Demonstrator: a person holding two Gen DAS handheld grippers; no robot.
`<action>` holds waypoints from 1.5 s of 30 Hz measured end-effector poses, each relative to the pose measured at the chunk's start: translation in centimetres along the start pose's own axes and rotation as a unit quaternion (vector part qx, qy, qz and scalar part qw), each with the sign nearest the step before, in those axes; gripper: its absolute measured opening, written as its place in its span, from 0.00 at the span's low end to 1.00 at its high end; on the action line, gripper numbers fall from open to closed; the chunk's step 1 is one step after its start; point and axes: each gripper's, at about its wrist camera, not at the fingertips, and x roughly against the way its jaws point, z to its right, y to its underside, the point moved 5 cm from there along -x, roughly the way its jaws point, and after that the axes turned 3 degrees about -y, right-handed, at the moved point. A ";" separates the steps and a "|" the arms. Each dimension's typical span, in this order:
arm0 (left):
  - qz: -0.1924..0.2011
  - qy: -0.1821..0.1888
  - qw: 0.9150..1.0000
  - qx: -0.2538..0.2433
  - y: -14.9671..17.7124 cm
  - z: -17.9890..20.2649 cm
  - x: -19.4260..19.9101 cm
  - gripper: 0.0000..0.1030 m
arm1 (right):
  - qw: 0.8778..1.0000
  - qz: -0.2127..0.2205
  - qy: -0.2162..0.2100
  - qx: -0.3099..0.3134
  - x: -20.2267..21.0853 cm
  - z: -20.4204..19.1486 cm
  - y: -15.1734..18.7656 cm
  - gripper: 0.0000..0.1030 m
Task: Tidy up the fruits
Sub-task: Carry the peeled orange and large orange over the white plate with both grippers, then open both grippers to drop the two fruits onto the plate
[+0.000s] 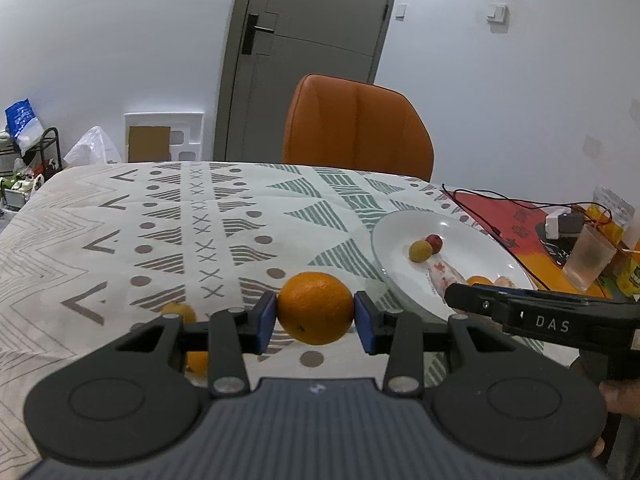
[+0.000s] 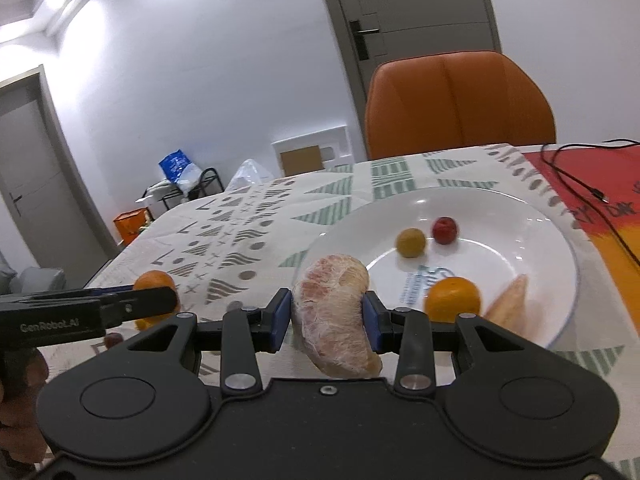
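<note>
My left gripper [image 1: 315, 316] is shut on an orange [image 1: 315, 307] and holds it above the patterned tablecloth, left of the white plate [image 1: 400, 236]. My right gripper [image 2: 326, 318] is shut on a peeled pomelo segment [image 2: 334, 312] at the plate's [image 2: 540, 240] near left rim. On the plate lie a small yellow fruit [image 2: 410, 242], a small red fruit [image 2: 445, 230], an orange [image 2: 452, 299] and another pomelo segment [image 2: 510, 305]. Two more oranges [image 1: 182, 312] lie on the cloth under the left gripper.
An orange chair [image 1: 356, 128] stands behind the table. A black cable [image 2: 576, 184] runs over a red mat right of the plate. A plastic cup [image 1: 588, 258] and a juice box [image 1: 630, 276] stand at the far right. A small dark fruit [image 2: 114, 339] lies on the cloth.
</note>
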 end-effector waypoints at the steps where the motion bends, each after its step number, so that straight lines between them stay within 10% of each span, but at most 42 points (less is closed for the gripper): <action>1: 0.000 0.001 1.000 -0.002 0.0 0.2 -0.1 0.39 | 1.000 0.001 0.003 -0.002 0.0 0.4 0.0 0.36; 34: -0.003 0.052 0.997 -0.058 -1.8 8.7 -3.7 0.40 | 0.999 0.034 0.031 -0.018 4.9 3.7 0.1 0.43; 45: 0.010 0.026 0.999 -0.040 -2.1 6.6 -2.2 0.61 | 0.998 0.039 0.032 -0.022 5.3 3.5 0.3 0.53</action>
